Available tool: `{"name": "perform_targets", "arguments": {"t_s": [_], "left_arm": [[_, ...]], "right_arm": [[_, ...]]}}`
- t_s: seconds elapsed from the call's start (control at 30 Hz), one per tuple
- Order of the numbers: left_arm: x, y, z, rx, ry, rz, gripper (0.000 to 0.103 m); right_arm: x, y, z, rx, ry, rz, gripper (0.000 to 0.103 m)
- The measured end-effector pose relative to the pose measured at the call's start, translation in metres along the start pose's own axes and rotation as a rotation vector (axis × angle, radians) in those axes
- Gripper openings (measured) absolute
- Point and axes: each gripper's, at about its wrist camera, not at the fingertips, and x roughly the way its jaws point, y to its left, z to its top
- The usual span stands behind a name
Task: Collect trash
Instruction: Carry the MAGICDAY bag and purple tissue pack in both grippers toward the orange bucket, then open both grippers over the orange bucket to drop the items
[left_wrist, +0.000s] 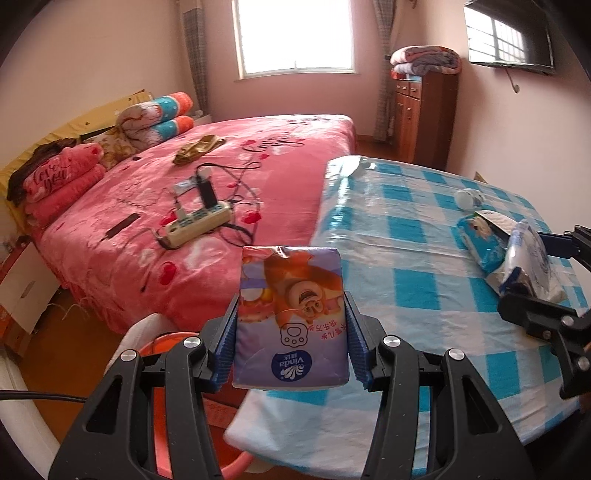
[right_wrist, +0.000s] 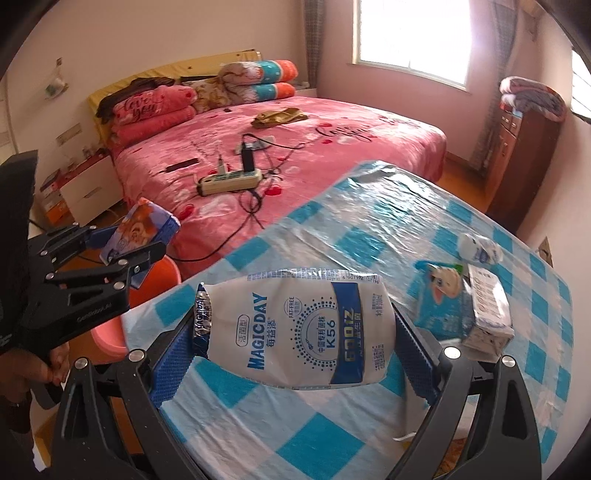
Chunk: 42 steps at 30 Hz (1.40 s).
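My left gripper (left_wrist: 291, 334) is shut on a purple Vinda tissue pack (left_wrist: 290, 317) with a cartoon bear, held at the left edge of the blue-checked table (left_wrist: 406, 240), above an orange-pink bin (left_wrist: 162, 343). In the right wrist view that gripper (right_wrist: 142, 251) and its tissue pack (right_wrist: 142, 229) hang over the bin (right_wrist: 170, 273). My right gripper (right_wrist: 295, 328) is shut on a white MAGICDAY drink pouch (right_wrist: 295, 328), lifted above the table (right_wrist: 369, 229). The left wrist view shows the right gripper (left_wrist: 524, 277) with the pouch (left_wrist: 528, 258) at the right.
On the table lie a blue tissue pack (right_wrist: 439, 295), a small white carton (right_wrist: 487, 314) and a little white bottle (right_wrist: 480, 247). A pink bed (left_wrist: 207, 184) with a power strip (left_wrist: 195, 225) and cables stands behind. A wooden cabinet (left_wrist: 421, 118) is by the far wall.
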Motion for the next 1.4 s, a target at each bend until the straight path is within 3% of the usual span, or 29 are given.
{"name": "perform_targets", "arguments": {"t_s": [0.37,0.8,1.0,1.4], "left_arm": [[-0.002,0.054,-0.015,-0.058,0.026,0.108,0.053],[0.015,0.121,-0.05,-0.146,0.108,0.219,0.053],[0.024,0.14,-0.064,-0.175,0.144,0.253,0.053],[0.043,0.161,-0.08,-0.226,0.194,0.287,0.055]], "right_arm": [[0.023,0.066,0.02,-0.142,0.021,0.109,0.095],[0.079,0.166,0.029,-0.362,0.077,0.262,0.095],[0.108,0.196,0.027,-0.434,0.097,0.272,0.095],[0.152,0.215,0.021,-0.435,0.169,0.287,0.095]]}}
